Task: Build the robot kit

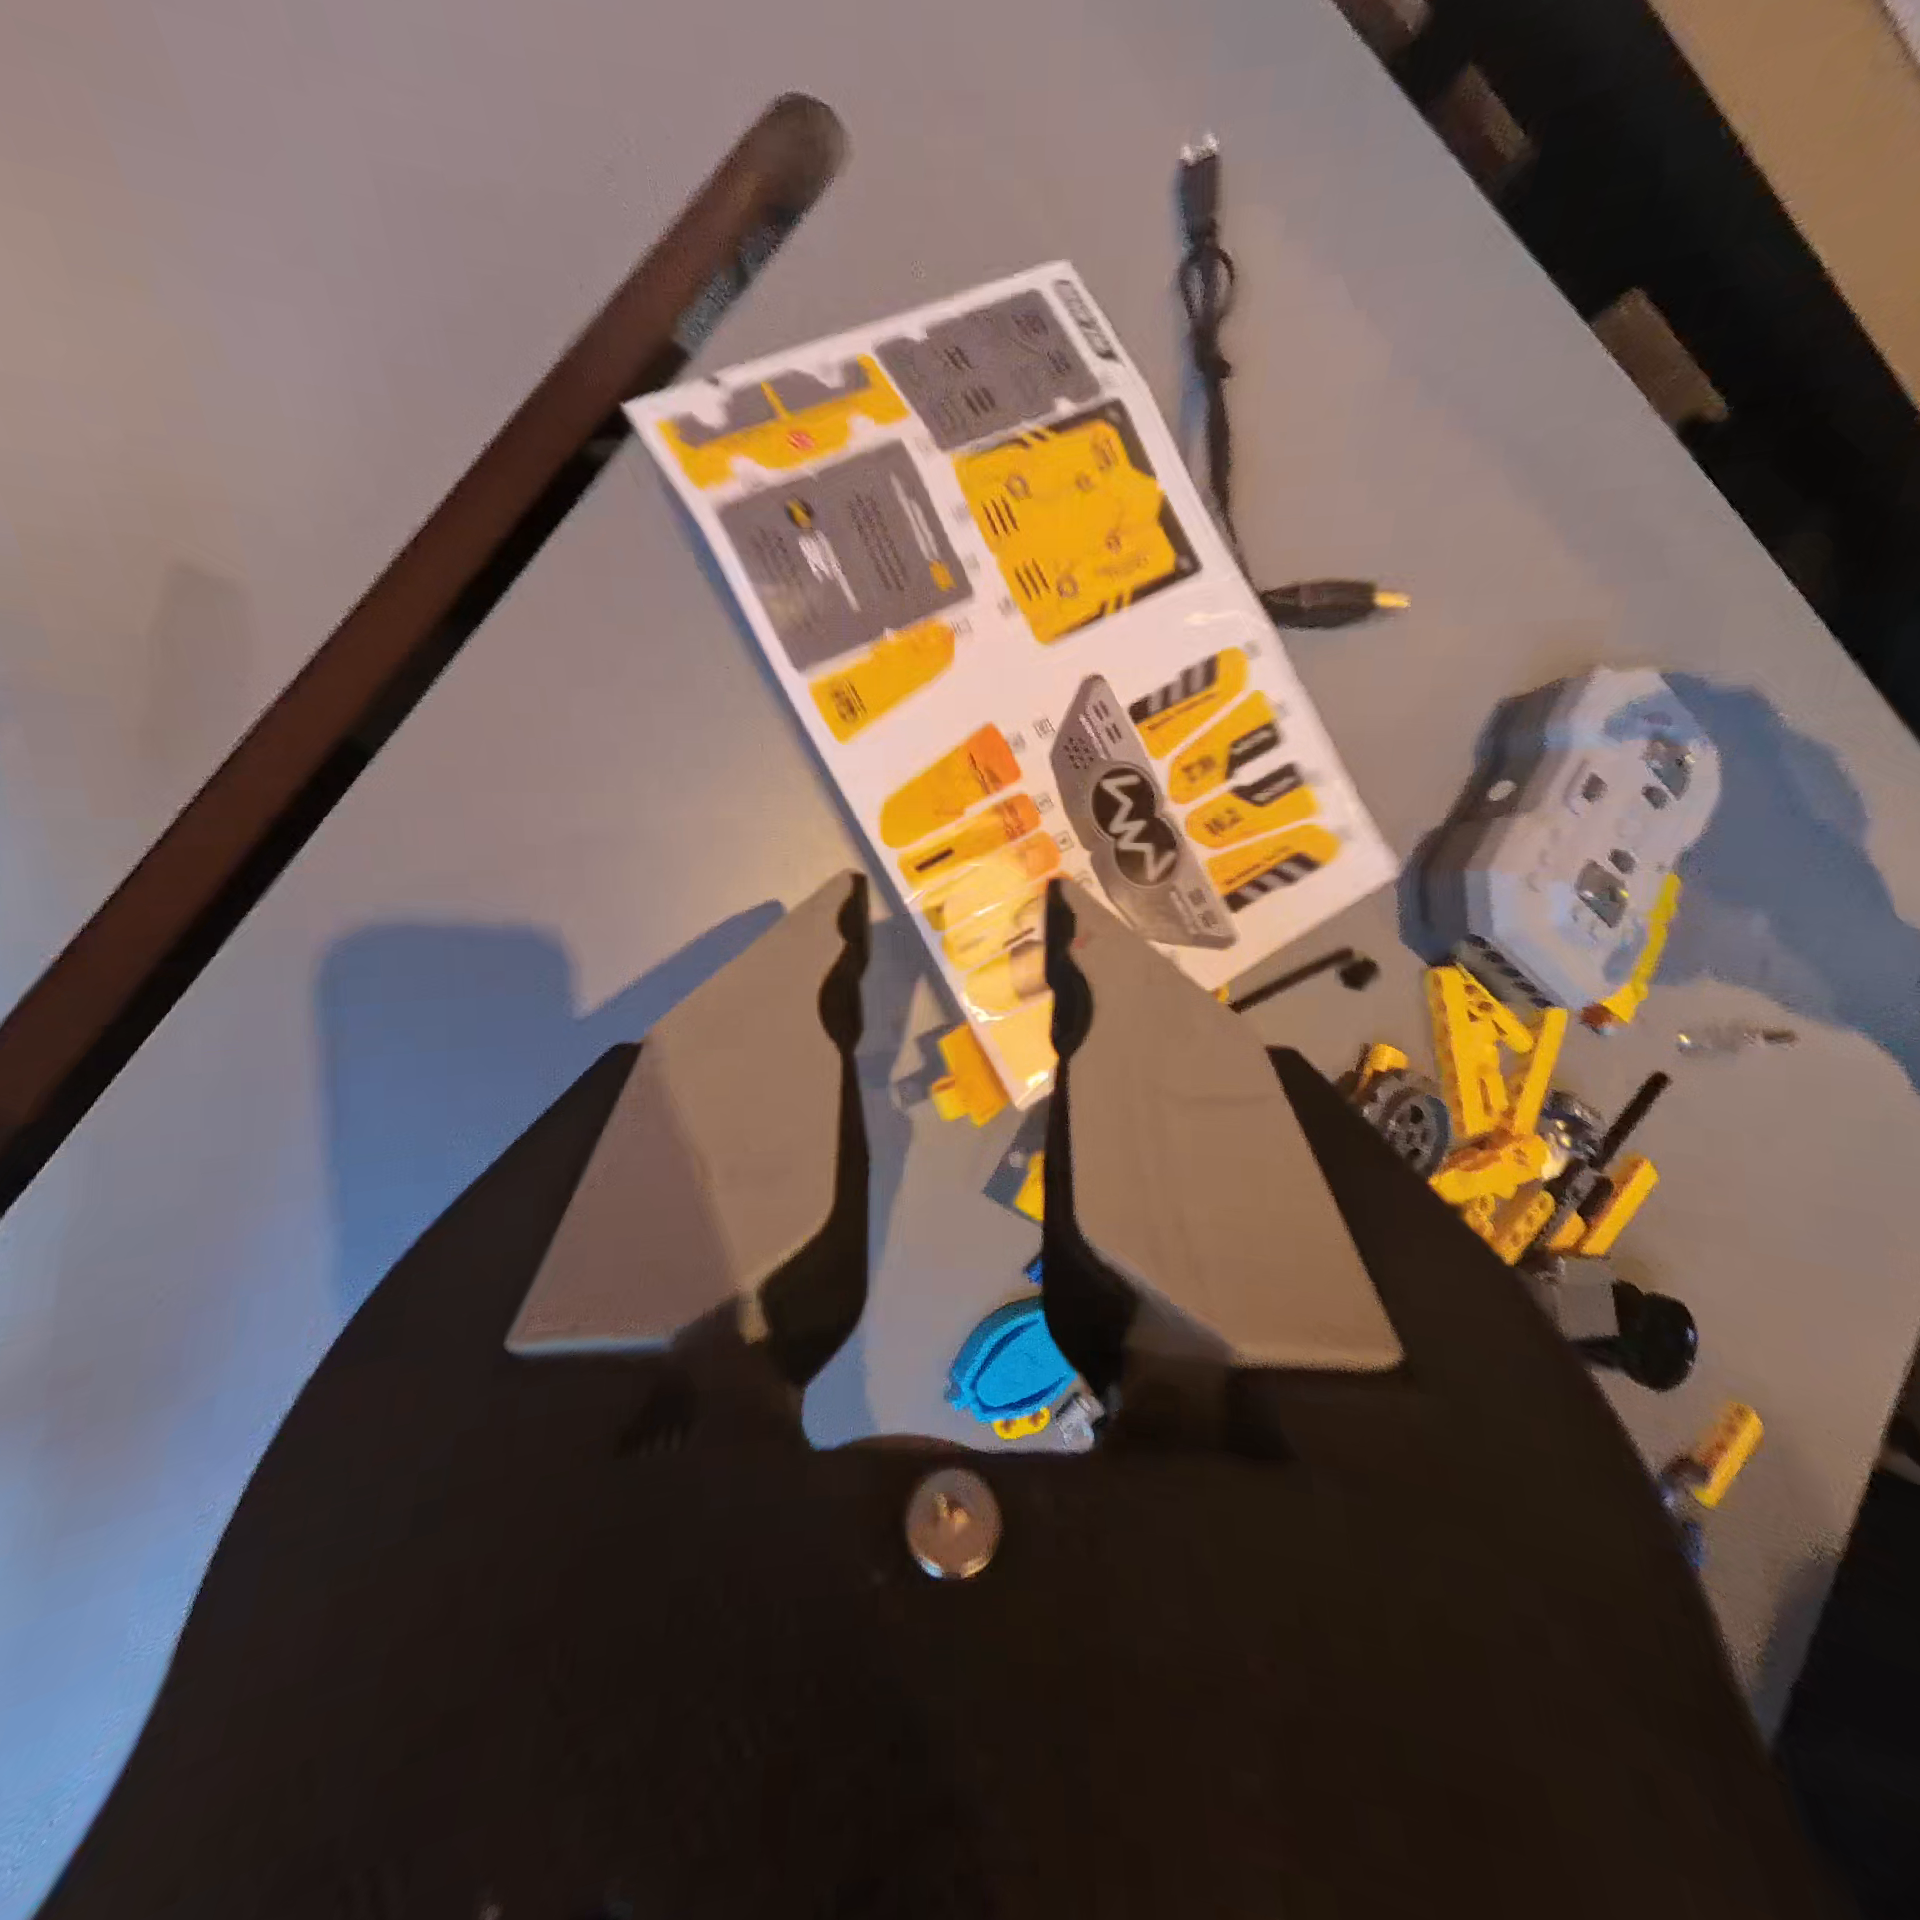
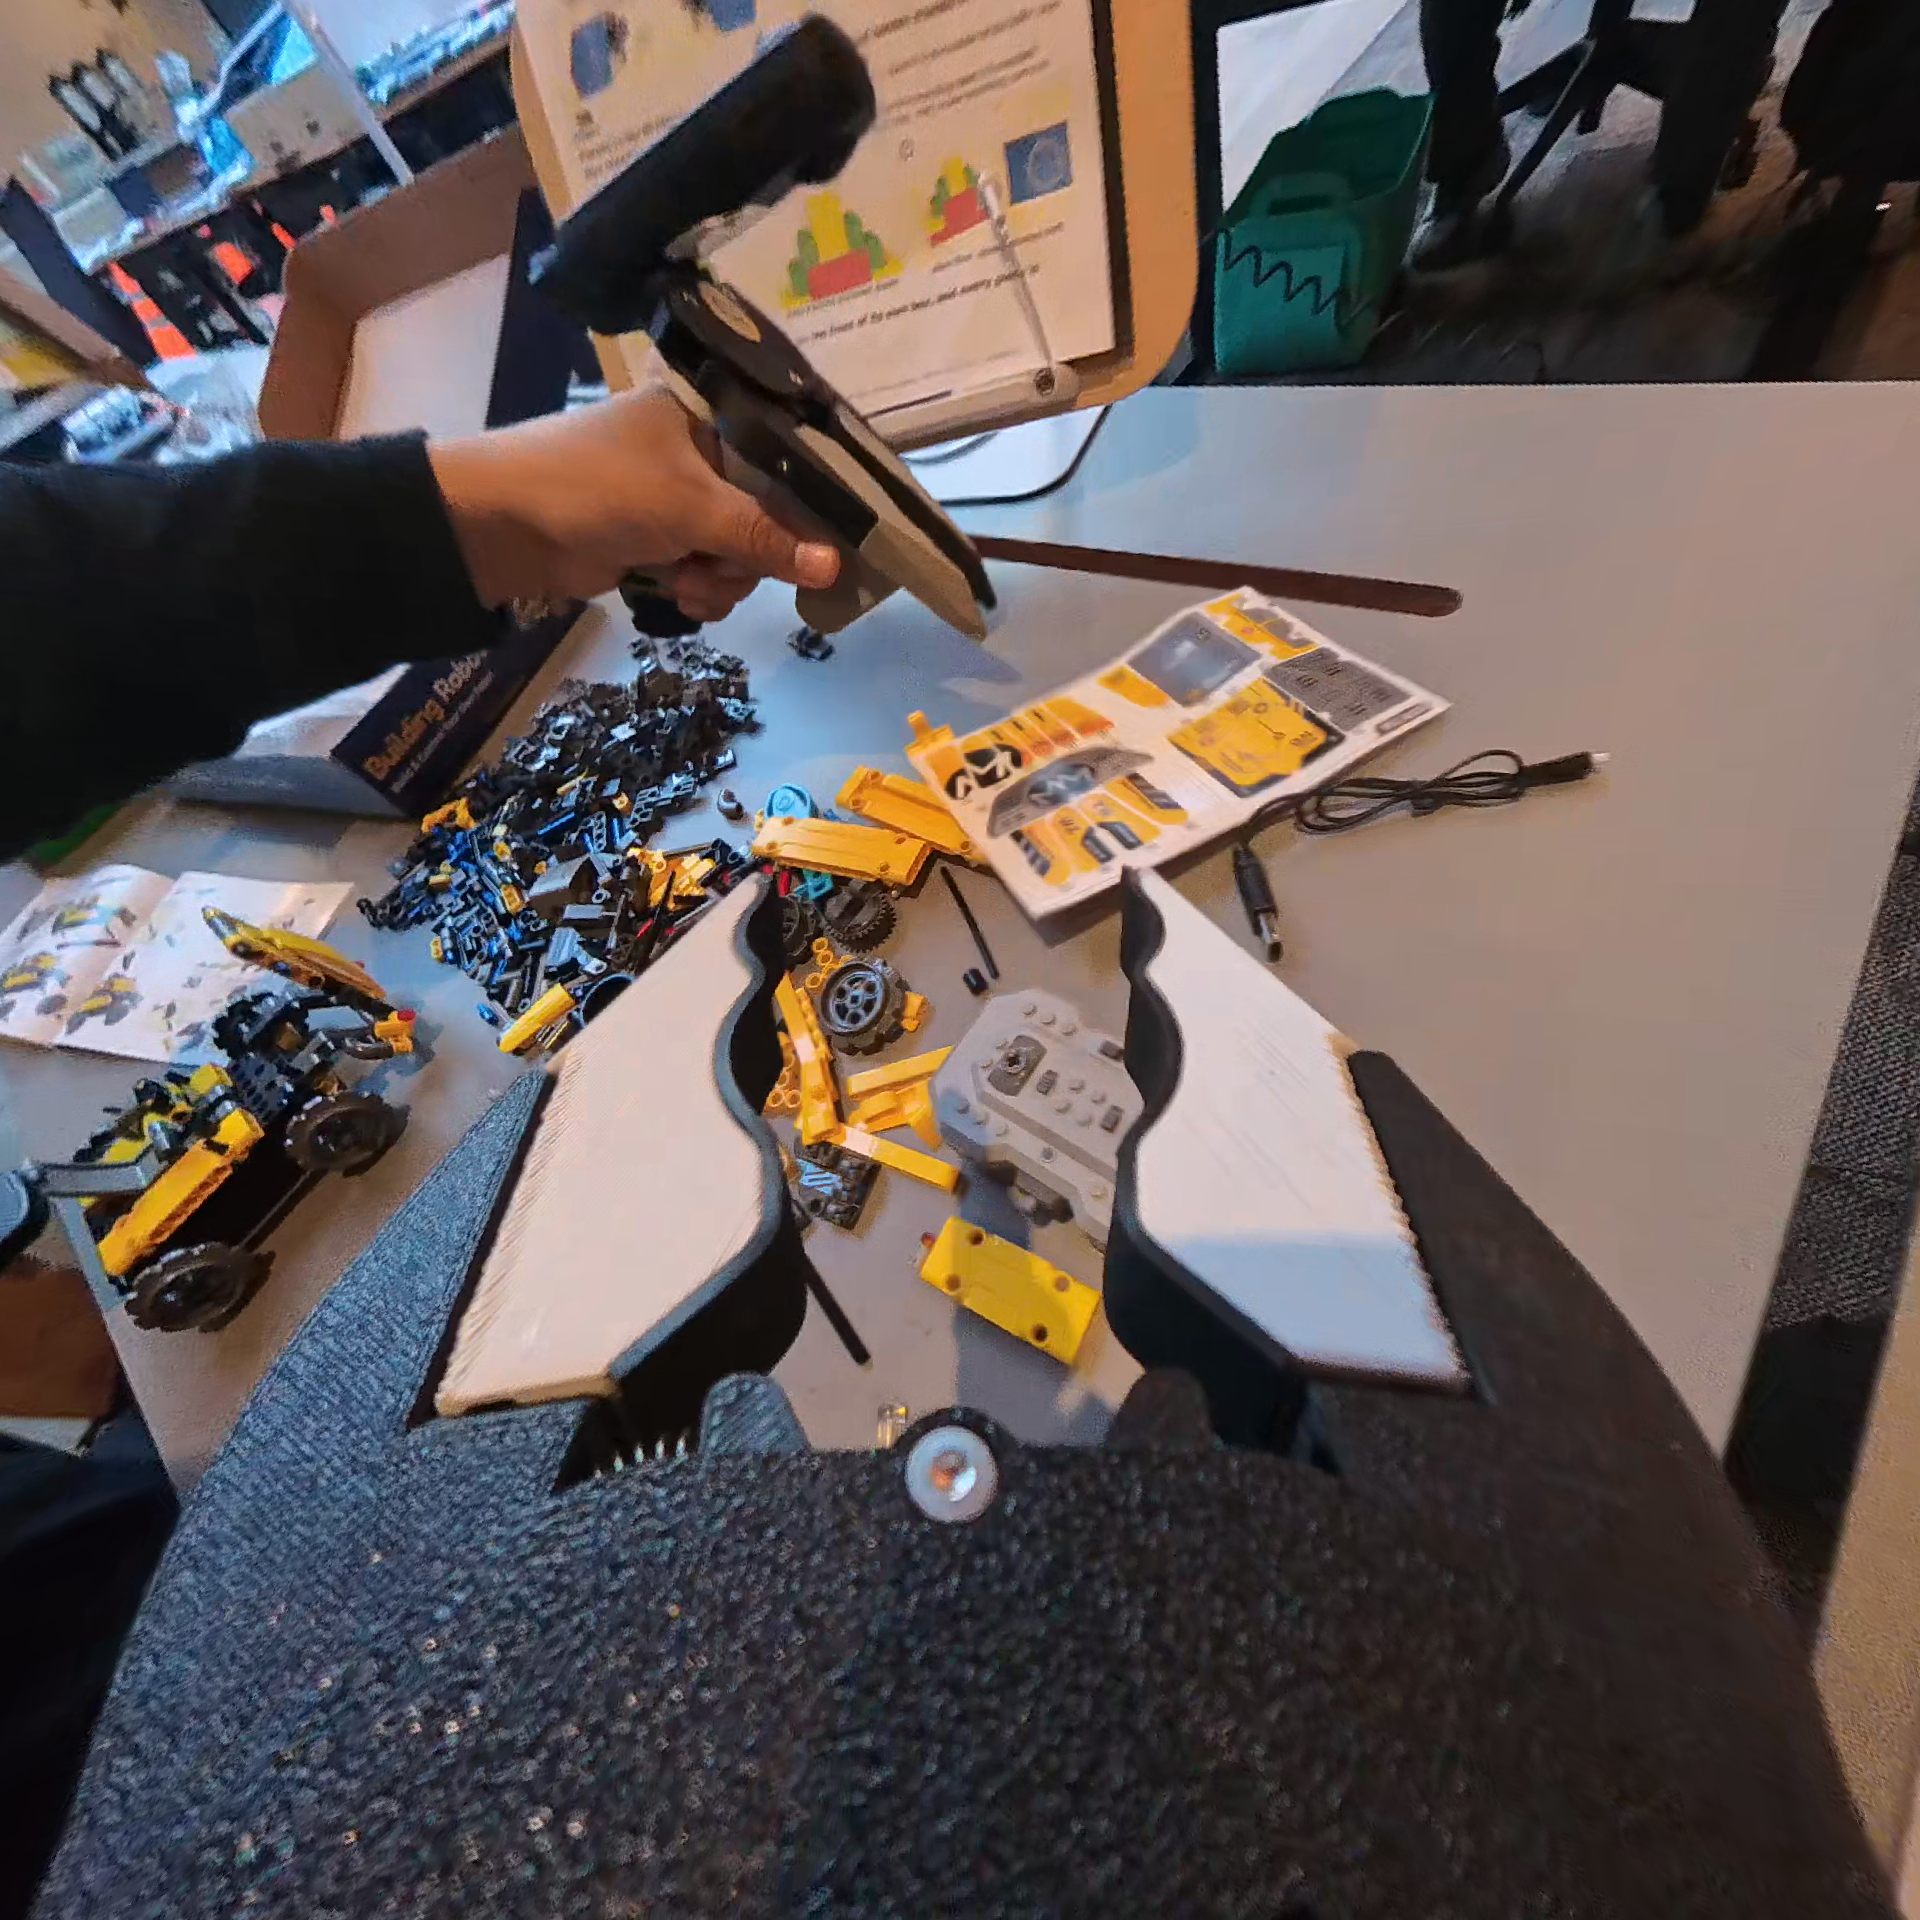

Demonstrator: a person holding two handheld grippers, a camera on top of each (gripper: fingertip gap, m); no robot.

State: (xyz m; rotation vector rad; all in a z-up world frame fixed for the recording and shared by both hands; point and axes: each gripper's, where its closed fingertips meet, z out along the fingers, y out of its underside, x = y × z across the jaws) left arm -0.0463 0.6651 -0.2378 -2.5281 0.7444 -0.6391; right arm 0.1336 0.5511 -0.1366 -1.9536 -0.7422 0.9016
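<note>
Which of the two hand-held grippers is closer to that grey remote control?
The right hand-held gripper: the grey remote control lies between its open fingers. The left hand-held gripper hangs farther off, above the sticker sheet's far side.

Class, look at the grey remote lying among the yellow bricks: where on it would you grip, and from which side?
Grip the grey remote across its narrower middle, coming from above with the right tongs, which hang open over it. It lies flat, buttons up, with yellow bricks crowding its left side, so a sideways approach looks blocked.

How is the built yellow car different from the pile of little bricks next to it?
The yellow car is put together and stands on black wheels; the pile of bricks lies loose and scattered. The car is mostly yellow; the pile looks mostly black, with some blue. Both sit on the grey table, and neither gripper touches them.
</note>
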